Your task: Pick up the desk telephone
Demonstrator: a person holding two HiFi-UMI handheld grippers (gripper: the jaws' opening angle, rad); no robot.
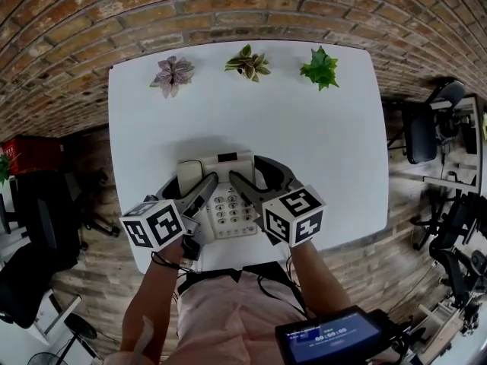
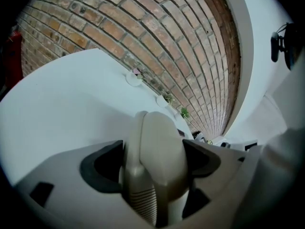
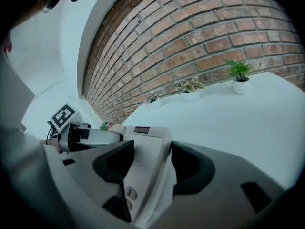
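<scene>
We look down on a white table (image 1: 319, 128) with rounded corners, set close to a red brick wall (image 1: 243, 6). Along its far edge stand three small potted plants in a row: a purplish plant (image 1: 173, 74), a variegated plant (image 1: 248, 61) and a green plant (image 1: 320, 68). The wood-plank floor (image 1: 99, 166) surrounds the table. One black office chair (image 1: 38, 219) stands at the left and another chair (image 1: 422, 131) at the right. A red crate (image 1: 30, 154) sits near the wall.
</scene>
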